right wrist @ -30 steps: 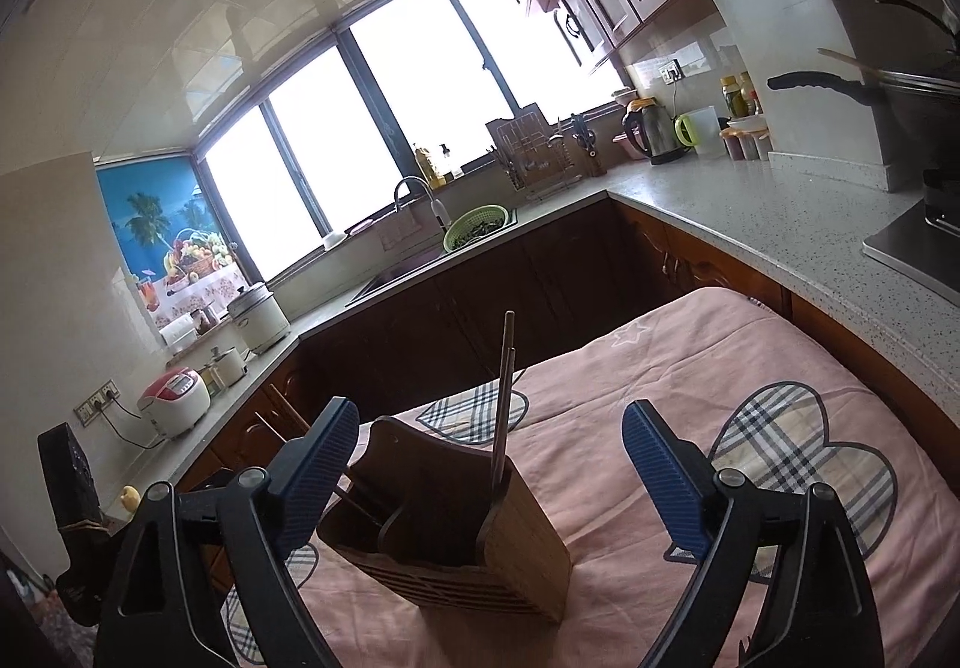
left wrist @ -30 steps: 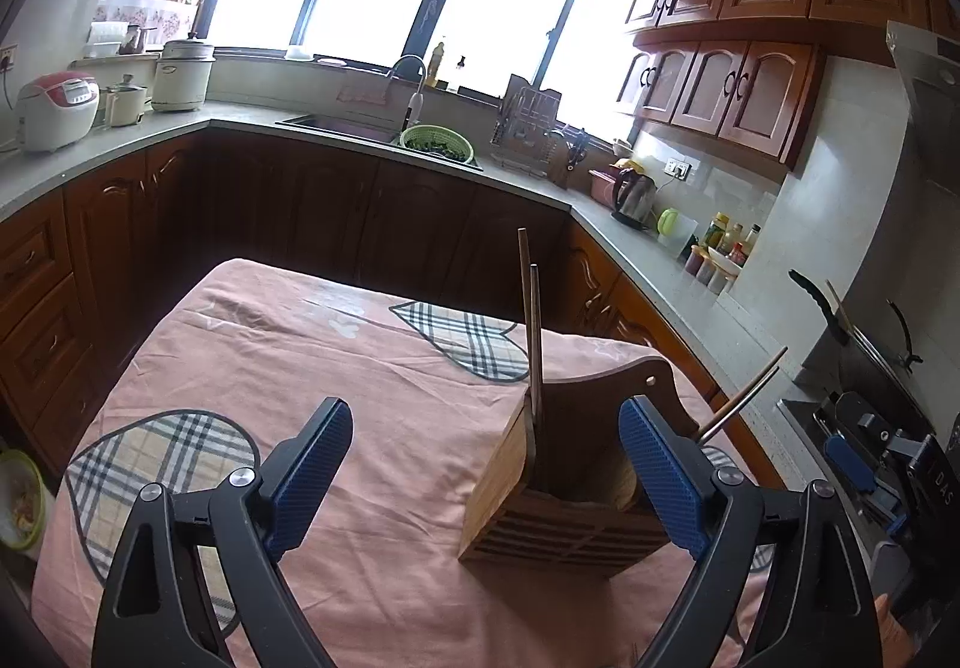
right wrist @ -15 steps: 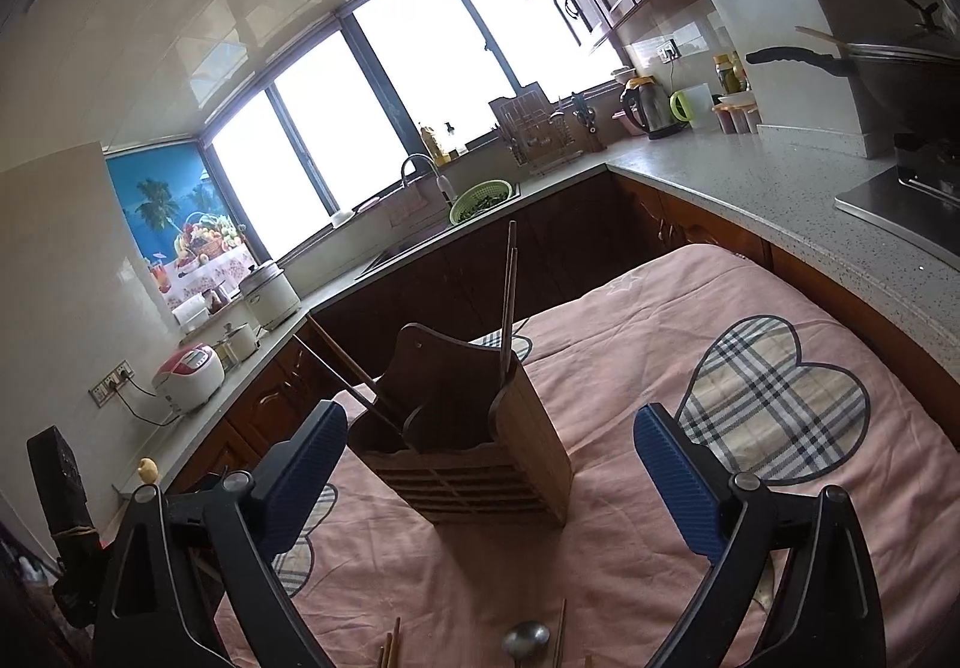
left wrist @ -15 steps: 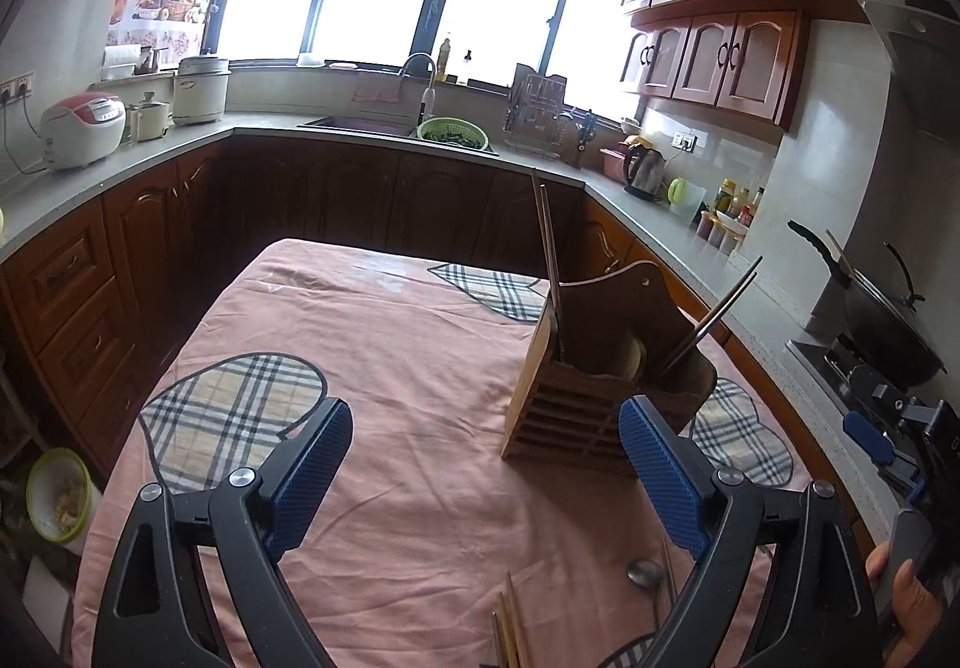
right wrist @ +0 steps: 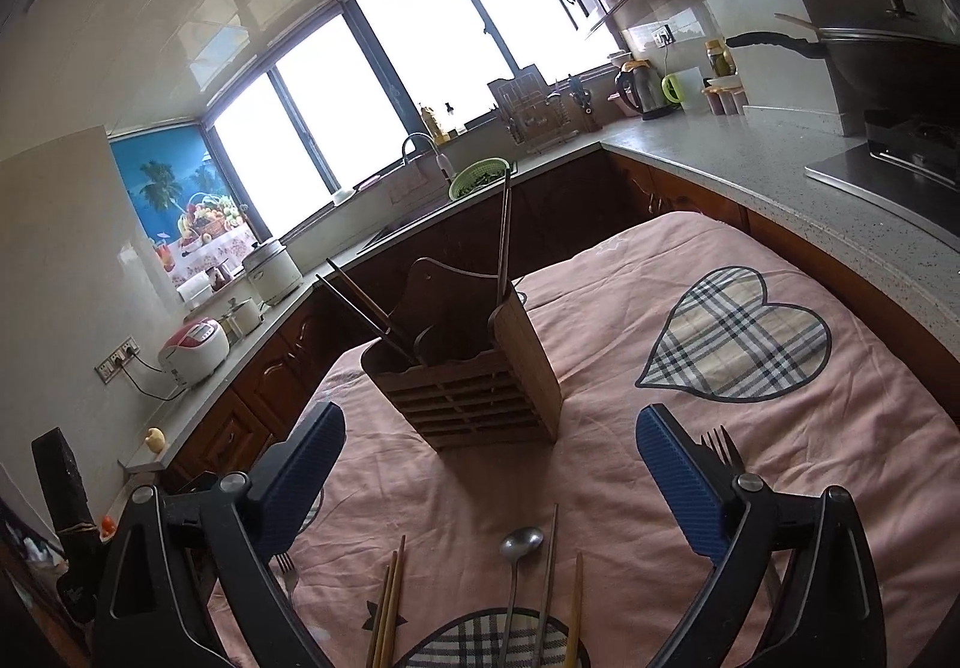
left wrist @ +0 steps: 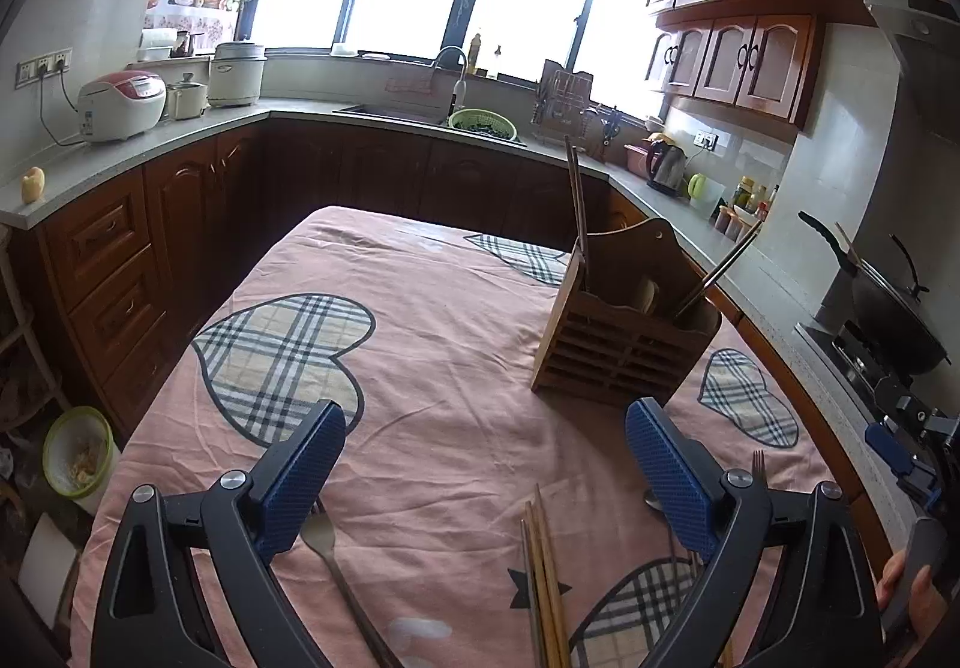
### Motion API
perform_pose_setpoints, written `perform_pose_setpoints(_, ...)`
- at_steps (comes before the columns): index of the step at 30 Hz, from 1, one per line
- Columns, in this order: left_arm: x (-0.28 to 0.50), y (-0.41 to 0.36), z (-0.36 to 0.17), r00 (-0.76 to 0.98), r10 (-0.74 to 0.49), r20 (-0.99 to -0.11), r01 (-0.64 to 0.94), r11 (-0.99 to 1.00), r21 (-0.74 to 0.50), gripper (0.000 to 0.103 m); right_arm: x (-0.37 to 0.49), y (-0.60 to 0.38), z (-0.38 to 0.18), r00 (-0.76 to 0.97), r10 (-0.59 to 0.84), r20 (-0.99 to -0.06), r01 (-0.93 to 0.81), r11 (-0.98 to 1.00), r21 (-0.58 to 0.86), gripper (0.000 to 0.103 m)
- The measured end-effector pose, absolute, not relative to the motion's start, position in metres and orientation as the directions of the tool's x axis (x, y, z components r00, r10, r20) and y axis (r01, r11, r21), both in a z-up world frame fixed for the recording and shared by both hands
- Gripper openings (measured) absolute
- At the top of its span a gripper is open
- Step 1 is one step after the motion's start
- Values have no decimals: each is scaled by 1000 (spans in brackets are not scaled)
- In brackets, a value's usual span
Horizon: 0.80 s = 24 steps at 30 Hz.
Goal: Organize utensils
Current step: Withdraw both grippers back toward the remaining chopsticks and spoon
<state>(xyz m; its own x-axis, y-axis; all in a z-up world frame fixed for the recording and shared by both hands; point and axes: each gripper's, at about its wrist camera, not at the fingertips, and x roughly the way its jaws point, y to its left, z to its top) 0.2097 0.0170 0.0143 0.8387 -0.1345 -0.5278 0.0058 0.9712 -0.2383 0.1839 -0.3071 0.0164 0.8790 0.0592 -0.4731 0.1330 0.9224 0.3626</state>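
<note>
On a pink tablecloth [left wrist: 456,344] in a wood-panelled kitchen, I hold my left gripper [left wrist: 483,479] and right gripper [right wrist: 489,479] wide open and empty, the wooden utensil holder [right wrist: 474,398] at twelve o'clock, loose chopsticks [right wrist: 387,602] and a spoon [right wrist: 519,548] at six awaiting sorting.

table [left wrist: 456,308]: covered by a pink cloth with plaid hearts, filling the middle of both views
wooden caddy [right wrist: 474,380]: upright at centre, chopsticks standing in it
spoon [right wrist: 521,545]: flat at bottom centre
loose chopsticks [left wrist: 543,566]: lower centre, beside the spoon
fork [right wrist: 723,446]: lower right, partly hidden
second fork [left wrist: 327,542]: lower left, probably a fork
</note>
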Motion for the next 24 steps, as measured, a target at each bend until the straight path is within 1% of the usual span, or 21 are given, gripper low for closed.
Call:
perform_pose_setpoints(3,199,22,9,828,-134,-544,-11,967,-254,96,172,-303,13,878,48,-476,141,925,352,100)
perform_pose_setpoints(6,190,27,2,810,-132,-571,-28,964,-264,99,161,-301,7,873,37,-486,146,932,332,100)
perform_pose_setpoints(12,178,25,-7,769,-112,-629,-36,975,-218,100,143,-293,-6,858,18,-514,154,944,291,100)
perform_pose_setpoints(19,170,13,-13,741,-103,-664,-12,986,-167,100,133,-292,-25,830,19,-558,166,946,279,100)
perform_pose_setpoints(24,174,9,-19,714,-105,-692,-8,988,-157,100,130,-295,-35,811,20,-584,173,946,273,100)
